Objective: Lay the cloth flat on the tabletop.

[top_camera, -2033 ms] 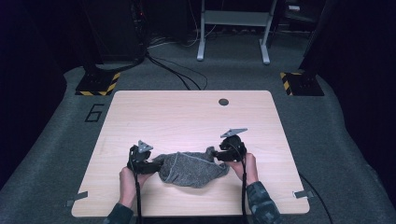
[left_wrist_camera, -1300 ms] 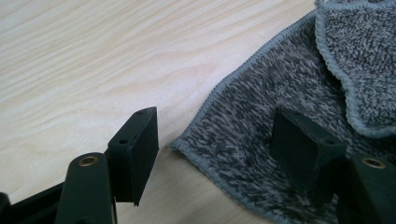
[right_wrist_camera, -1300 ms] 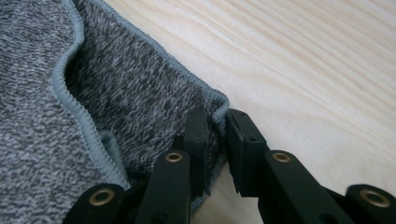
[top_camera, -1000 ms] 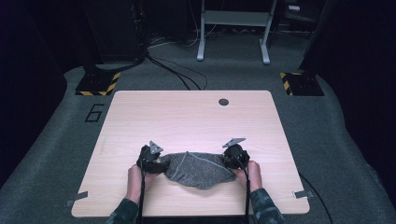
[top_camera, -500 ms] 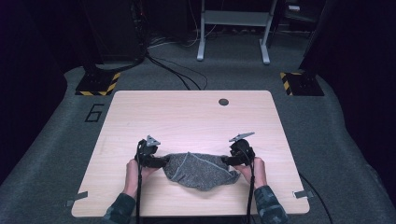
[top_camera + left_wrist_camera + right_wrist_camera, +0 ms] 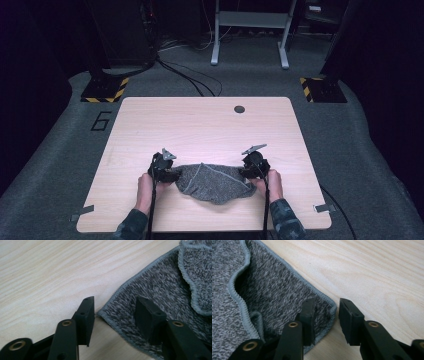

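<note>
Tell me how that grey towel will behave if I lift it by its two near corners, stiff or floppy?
Probably floppy: the grey towel lies rumpled, one hemmed edge folded over itself, so the middle would likely sag. It looks like thick terry, so the pads should bite rather than slip. Both jaws have just been closing, the left gripper and right gripper each straddling a corner.

Towel [image 6: 160, 287] is fuzzy grey terry cloth with a stitched hem, table [image 6: 50, 270] is smooth pale matt woodgrain, tool jaws matt black plastic.
</note>
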The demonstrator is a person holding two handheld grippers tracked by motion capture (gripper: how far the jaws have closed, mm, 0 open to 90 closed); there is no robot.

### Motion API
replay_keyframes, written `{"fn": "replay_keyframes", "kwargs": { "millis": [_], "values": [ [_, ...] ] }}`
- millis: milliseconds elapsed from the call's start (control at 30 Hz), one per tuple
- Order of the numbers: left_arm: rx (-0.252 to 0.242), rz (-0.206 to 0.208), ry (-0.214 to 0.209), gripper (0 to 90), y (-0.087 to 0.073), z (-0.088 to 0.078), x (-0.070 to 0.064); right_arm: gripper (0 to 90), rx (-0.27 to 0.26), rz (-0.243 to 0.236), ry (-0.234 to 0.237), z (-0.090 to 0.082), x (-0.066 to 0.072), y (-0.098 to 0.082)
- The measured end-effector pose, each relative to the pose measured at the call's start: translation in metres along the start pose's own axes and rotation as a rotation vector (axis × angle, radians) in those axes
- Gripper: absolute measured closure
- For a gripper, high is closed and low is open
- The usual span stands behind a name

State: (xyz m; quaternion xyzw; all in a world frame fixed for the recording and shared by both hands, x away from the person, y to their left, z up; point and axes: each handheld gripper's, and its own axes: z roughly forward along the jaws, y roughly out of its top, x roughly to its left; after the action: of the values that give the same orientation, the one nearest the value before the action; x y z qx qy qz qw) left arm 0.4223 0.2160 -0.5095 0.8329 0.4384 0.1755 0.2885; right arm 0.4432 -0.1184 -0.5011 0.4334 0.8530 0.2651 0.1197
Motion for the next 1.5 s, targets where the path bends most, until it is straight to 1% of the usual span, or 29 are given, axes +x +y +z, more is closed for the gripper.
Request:
{"fn": "replay_keyframes", "kwargs": {
  "millis": [33, 100, 133, 167, 233, 367, 400, 433, 467, 500, 533, 567, 633, 733, 800, 833, 867, 900, 933, 967, 1000, 1067, 1167, 1233, 1333, 1367, 1400, 1467, 1500],
  "values": [
    [0.000, 0.000, 0.000, 54.0, 0.000, 0.000, 0.000, 68.2, 0.000, 0.000, 0.000, 0.000, 0.000, 0.000],
    [0.000, 0.001, 0.009, 56.0, 0.000, 0.000, -0.003, 72.5, 0.009, -0.010, -0.002, 0.000, 0.001, 0.001],
    [0.009, 0.004, 0.004, 58.9, 0.001, -0.001, -0.003, 76.7, 0.012, -0.012, 0.007, -0.001, 0.002, 0.001],
    [0.010, 0.002, 0.000, 58.9, 0.001, -0.001, -0.003, 76.7, 0.012, -0.012, 0.007, -0.001, 0.002, 0.001],
    [0.000, -0.002, 0.001, 62.5, 0.000, -0.001, -0.005, 82.3, -0.001, 0.004, 0.010, 0.000, 0.004, 0.000],
    [-0.005, 0.009, -0.002, 67.1, 0.000, -0.001, -0.008, 84.8, -0.009, 0.018, 0.023, 0.000, 0.003, -0.002],
    [-0.013, 0.002, -0.003, 72.3, -0.001, -0.001, -0.009, 86.0, -0.014, 0.024, 0.020, -0.001, 0.003, -0.003],
    [-0.016, 0.013, -0.002, 72.3, -0.001, -0.001, -0.010, 86.0, -0.014, 0.024, 0.020, -0.001, 0.003, -0.003],
    [-0.018, 0.019, 0.001, 75.4, -0.001, -0.001, -0.012, 86.3, -0.020, 0.030, 0.016, -0.001, 0.004, -0.004],
    [-0.023, 0.019, 0.003, 80.0, -0.002, 0.000, -0.014, 86.9, -0.029, 0.028, 0.015, -0.001, 0.004, -0.005],
    [-0.025, 0.036, 0.007, 85.6, -0.002, 0.000, -0.015, 87.7, -0.046, 0.031, 0.022, -0.001, 0.005, -0.008],
    [-0.038, 0.036, 0.026, 85.6, -0.002, 0.001, -0.018, 87.7, -0.046, 0.031, 0.022, -0.001, 0.005, -0.008],
    [-0.039, 0.040, 0.031, 86.4, -0.002, 0.001, -0.019, 88.0, -0.060, 0.042, 0.036, -0.002, 0.003, -0.012],
    [-0.046, 0.015, 0.018, 86.5, -0.004, 0.000, -0.017, 88.1, -0.072, 0.056, 0.027, -0.006, 0.003, -0.018],
    [-0.064, 0.001, 0.008, 86.5, -0.004, -0.002, -0.016, 88.1, -0.106, 0.070, 0.023, -0.013, 0.002, -0.023],
    [-0.064, 0.001, 0.008, 86.5, -0.004, -0.002, -0.016, 88.1, -0.106, 0.070, 0.023, -0.013, 0.002, -0.023],
    [-0.067, 0.007, 0.004, 86.5, -0.003, -0.004, -0.016, 88.2, -0.111, 0.070, 0.024, -0.016, 0.001, -0.024],
    [-0.077, 0.003, 0.000, 86.4, -0.002, -0.006, -0.016, 88.2, -0.145, 0.084, 0.014, -0.026, 0.002, -0.025],
    [-0.081, 0.004, -0.001, 86.4, -0.001, -0.008, -0.016, 88.2, -0.145, 0.084, 0.014, -0.026, 0.002, -0.025],
    [-0.102, 0.009, -0.002, 86.4, 0.002, -0.013, -0.017, 88.1, -0.174, 0.066, 0.000, -0.035, 0.002, -0.025],
    [-0.102, 0.009, -0.002, 86.4, 0.002, -0.013, -0.017, 88.1, -0.174, 0.066, 0.000, -0.035, 0.002, -0.025],
    [-0.121, 0.014, 0.002, 86.4, 0.006, -0.019, -0.017, 88.1, -0.198, 0.080, -0.014, -0.045, 0.004, -0.024],
    [-0.143, 0.012, -0.005, 86.4, 0.013, -0.026, -0.016, 88.1, -0.226, 0.060, -0.033, -0.059, 0.005, -0.021],
    [-0.138, 0.017, -0.006, 86.4, 0.015, -0.025, -0.015, 88.1, -0.230, 0.064, -0.039, -0.064, 0.006, -0.019],
    [-0.113, 0.021, -0.012, 86.5, 0.017, -0.019, -0.012, 88.1, -0.227, 0.046, -0.047, -0.062, 0.005, -0.016],
    [-0.107, 0.013, -0.012, 86.5, 0.017, -0.015, -0.010, 88.2, -0.220, 0.069, -0.047, -0.060, 0.005, -0.015],
    [-0.098, 0.013, -0.008, 86.5, 0.018, -0.012, -0.008, 88.2, -0.211, 0.047, -0.055, -0.057, 0.002, -0.014],
    [-0.086, 0.008, -0.007, 86.6, 0.021, -0.005, -0.004, 88.3, -0.191, 0.070, -0.054, -0.045, -0.003, -0.006],
    [-0.083, 0.010, -0.008, 86.6, 0.023, -0.002, -0.002, 88.3, -0.191, 0.070, -0.054, -0.045, -0.003, -0.006]
  ]
}}
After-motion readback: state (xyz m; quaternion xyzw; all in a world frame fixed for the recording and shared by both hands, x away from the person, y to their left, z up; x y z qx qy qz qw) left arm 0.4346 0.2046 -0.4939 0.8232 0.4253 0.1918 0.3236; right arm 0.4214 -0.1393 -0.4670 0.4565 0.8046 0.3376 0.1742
